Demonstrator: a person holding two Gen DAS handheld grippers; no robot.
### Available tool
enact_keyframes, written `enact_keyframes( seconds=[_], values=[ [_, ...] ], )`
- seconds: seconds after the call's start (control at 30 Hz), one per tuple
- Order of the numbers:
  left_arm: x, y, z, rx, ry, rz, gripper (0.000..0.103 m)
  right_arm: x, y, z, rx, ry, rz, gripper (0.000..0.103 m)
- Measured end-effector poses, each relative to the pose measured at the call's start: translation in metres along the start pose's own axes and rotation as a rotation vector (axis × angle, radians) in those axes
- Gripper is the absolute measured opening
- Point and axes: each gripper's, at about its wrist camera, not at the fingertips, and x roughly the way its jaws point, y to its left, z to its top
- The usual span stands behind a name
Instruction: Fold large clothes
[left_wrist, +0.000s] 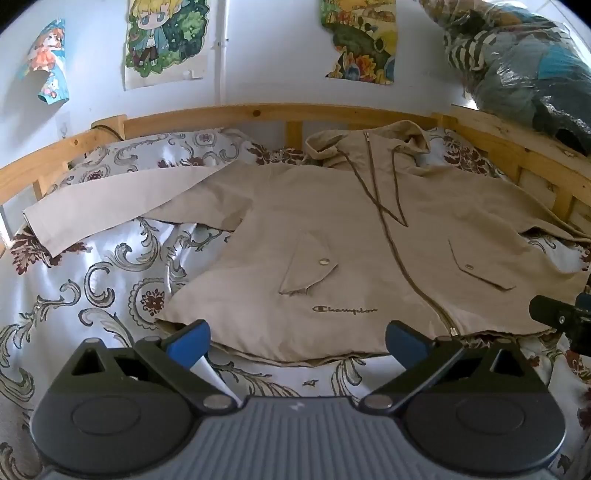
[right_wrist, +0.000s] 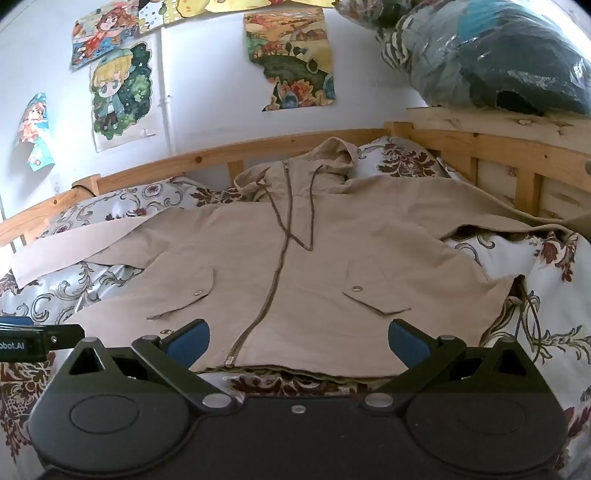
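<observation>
Blue-padded fingers (left_wrist: 188, 338) of the left gripper (left_wrist: 297, 341) stood spread wide, pinching nothing, just above the hem of a beige jacket (left_wrist: 332, 229). It lay zipped, front up, on a patterned duvet (left_wrist: 92, 280), one sleeve (left_wrist: 122, 199) stretched out leftward, hood (left_wrist: 373, 144) toward the wooden bed rail (left_wrist: 258, 112).

From the right wrist, the right gripper (right_wrist: 297, 341) was likewise spread and empty over the hem by the zip (right_wrist: 273, 284); the left gripper's tip (right_wrist: 33, 341) showed at the left edge

Left hand-held gripper (left_wrist: 297, 341), right hand-held gripper (right_wrist: 299, 341): wide apart, empty.
</observation>
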Motion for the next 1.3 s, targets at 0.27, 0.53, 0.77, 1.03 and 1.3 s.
enact_keyframes(
  seconds=[0.27,0.53,0.77,1.03,1.3],
  values=[
    [-0.0002,0.0013,0.0047,-0.007,0.012,-0.015,0.102,0.0003,-0.0007,-0.0003,-0.001,0.002,-0.001,0.102],
    [-0.0018,-0.0009,0.0012,0.003,-0.001,-0.004,0.102,0.0004,-0.0007,-0.0006,0.0,0.001,0.0,0.102],
    [-0.0017,-0.0011,0.001,0.005,-0.002,-0.003,0.102,-0.0001,-0.0016,-0.0003,0.003,0.002,0.0,0.102],
    [-0.0025,-0.0016,0.002,0.008,0.002,-0.001,0.102,-0.0005,-0.0019,0.0003,0.004,0.002,0.0,0.102],
    [-0.0054,-0.0003,0.0023,0.007,-0.01,-0.002,0.102,-0.0008,-0.0033,-0.0003,0.007,-0.001,0.0,0.102]
  ],
)
